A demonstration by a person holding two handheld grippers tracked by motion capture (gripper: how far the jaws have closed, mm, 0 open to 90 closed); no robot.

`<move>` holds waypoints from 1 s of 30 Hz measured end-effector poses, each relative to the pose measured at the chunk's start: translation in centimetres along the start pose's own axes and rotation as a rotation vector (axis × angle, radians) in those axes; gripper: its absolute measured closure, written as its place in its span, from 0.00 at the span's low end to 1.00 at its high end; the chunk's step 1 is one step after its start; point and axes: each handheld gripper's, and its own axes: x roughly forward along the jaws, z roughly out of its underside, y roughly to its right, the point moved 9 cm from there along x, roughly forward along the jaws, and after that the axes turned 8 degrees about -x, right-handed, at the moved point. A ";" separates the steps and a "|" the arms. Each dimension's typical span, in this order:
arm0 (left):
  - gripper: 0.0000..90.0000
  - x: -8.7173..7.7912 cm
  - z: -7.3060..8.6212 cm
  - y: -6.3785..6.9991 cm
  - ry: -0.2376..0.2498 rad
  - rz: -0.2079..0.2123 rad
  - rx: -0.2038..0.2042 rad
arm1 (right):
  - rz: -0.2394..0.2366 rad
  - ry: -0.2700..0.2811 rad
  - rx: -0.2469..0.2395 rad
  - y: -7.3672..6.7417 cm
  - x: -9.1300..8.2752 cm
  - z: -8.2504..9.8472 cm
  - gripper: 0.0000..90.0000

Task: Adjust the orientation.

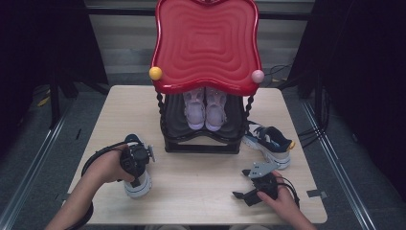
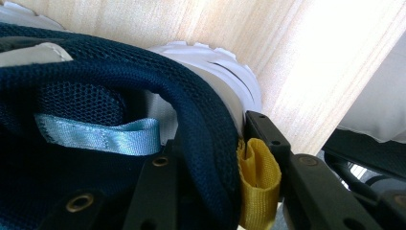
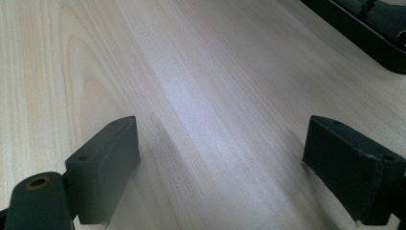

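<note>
A navy mesh sneaker with a white sole (image 1: 141, 188) lies on the wooden table (image 1: 201, 182) at the front left. My left gripper (image 1: 136, 175) comes down on its heel. In the left gripper view, one jaw is inside the sneaker (image 2: 86, 96) and the other outside, against the yellow pull tab (image 2: 258, 182). The left gripper (image 2: 210, 143) is shut on the heel collar. The matching sneaker (image 1: 268, 141) lies at the right, beside the rack. My right gripper (image 1: 243, 184) rests near the front right, open over bare wood (image 3: 220, 167).
A shoe rack stands mid-table, with a red wavy top tray (image 1: 206, 43) and a black lower shelf (image 1: 201, 139); its base edge (image 3: 378, 28) appears in the right gripper view. A pair of pink shoes (image 1: 206, 108) sits on the shelf. Yellow (image 1: 155, 73) and pink (image 1: 257, 75) knobs stick out at the tray's corners.
</note>
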 end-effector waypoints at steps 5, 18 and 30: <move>0.77 0.0 0.0 0.0 -0.008 0.005 0.000 | 0.000 0.000 0.000 0.0 0.0 0.0 0.13; 0.78 -0.1 -0.1 0.1 -0.008 -0.001 0.018 | 0.000 0.000 0.000 0.0 0.0 0.0 0.12; 0.78 -1.7 0.1 0.2 -0.004 -0.007 0.012 | 0.001 0.002 -0.003 0.0 0.0 0.0 0.12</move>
